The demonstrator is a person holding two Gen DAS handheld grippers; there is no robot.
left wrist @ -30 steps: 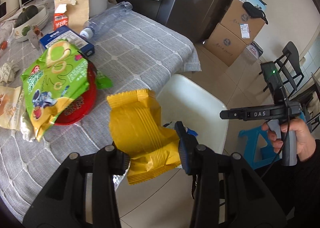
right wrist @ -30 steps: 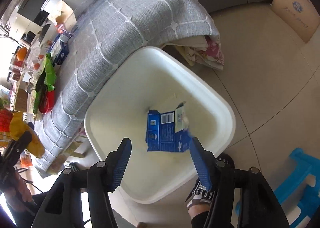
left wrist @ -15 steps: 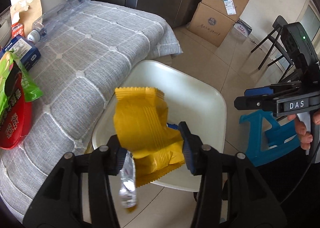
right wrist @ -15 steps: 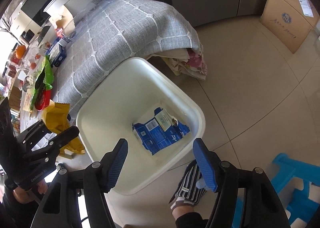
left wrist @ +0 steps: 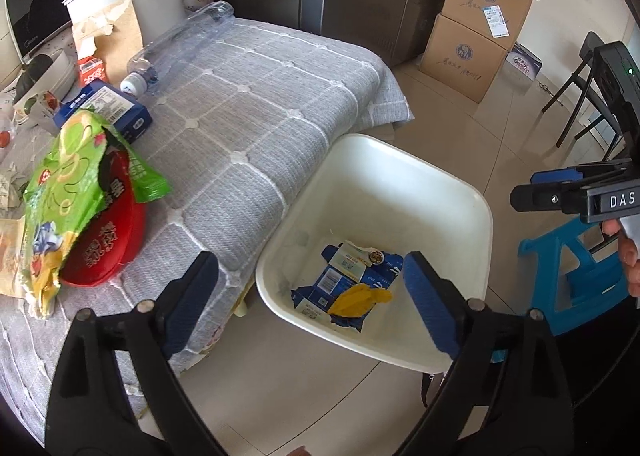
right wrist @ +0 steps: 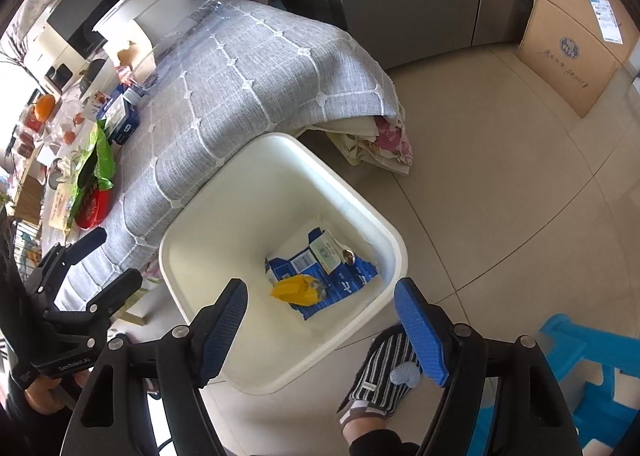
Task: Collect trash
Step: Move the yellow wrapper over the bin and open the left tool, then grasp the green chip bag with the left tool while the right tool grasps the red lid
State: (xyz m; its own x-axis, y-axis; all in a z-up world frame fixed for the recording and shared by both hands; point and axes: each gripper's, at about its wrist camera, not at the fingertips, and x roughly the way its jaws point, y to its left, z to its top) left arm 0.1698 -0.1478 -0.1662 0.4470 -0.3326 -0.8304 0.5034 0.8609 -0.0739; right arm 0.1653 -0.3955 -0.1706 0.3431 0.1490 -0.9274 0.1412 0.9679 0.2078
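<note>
Most of the trash is not yet collected: a crumpled green snack bag (left wrist: 76, 192) on a red round plastic lid (left wrist: 105, 244), a blue cardboard carton (left wrist: 105, 109) and a clear plastic bottle (left wrist: 180, 44) lie on the grey quilted tablecloth (left wrist: 256, 96), all well to the left of the left gripper (left wrist: 308, 304) and beyond its fingertips. The likely slip is a loose pinch on the slippery bag, which could drag the lid along or let the bag drop beside the bin. The left gripper points steeply down over the near rim of the white square plastic bin (left wrist: 472, 196), jaws opening wide with nothing between them. The yellow crinkled wrapper (left wrist: 360, 298) lies on a torn blue carton (left wrist: 340, 288) at the bin's bottom, below both sets of jaws. The right gripper (right wrist: 320, 328) also points steeply down over the bin, jaws opening and empty.
</note>
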